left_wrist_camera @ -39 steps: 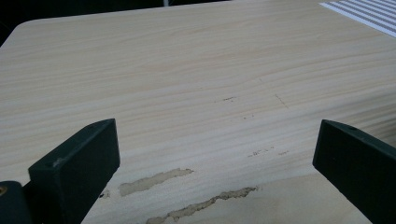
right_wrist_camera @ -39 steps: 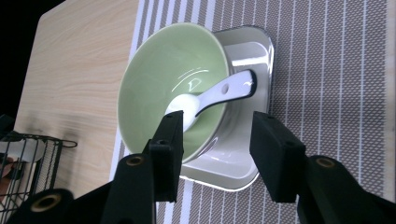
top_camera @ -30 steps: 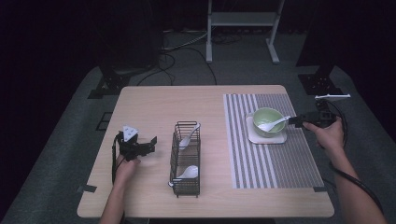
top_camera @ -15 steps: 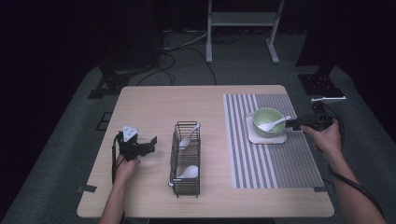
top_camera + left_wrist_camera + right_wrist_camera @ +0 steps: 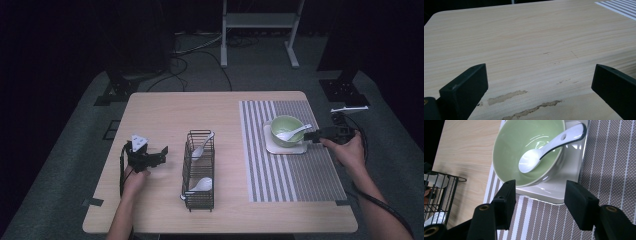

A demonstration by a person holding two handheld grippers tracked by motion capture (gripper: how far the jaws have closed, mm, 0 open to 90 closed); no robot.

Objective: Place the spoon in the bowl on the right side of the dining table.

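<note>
A pale green bowl [image 5: 286, 129] [image 5: 524, 145] stands on a white square plate [image 5: 295, 149] [image 5: 571, 182] on the striped placemat [image 5: 295, 170]. A white spoon [image 5: 292, 133] [image 5: 549, 145] lies in the bowl, its handle over the rim toward the right. My right gripper [image 5: 309, 135] [image 5: 541, 187] sits just right of the plate, pointing at the bowl. Its jaws have just been opening and stand open with nothing between them. My left gripper [image 5: 162, 152] [image 5: 536, 72] rests on the bare table at the left, open and empty.
A black wire basket [image 5: 200, 170] [image 5: 439, 195] stands mid-table with two white spoons [image 5: 202, 147] [image 5: 202, 185] in it. The wooden table [image 5: 529, 37] shows scuffed patches near my left gripper. A cable trails from my right gripper over the table's right edge.
My right gripper has come off the spoon's handle and drawn back slightly to the right. The spoon now lies free in the bowl. My left gripper has not moved.
</note>
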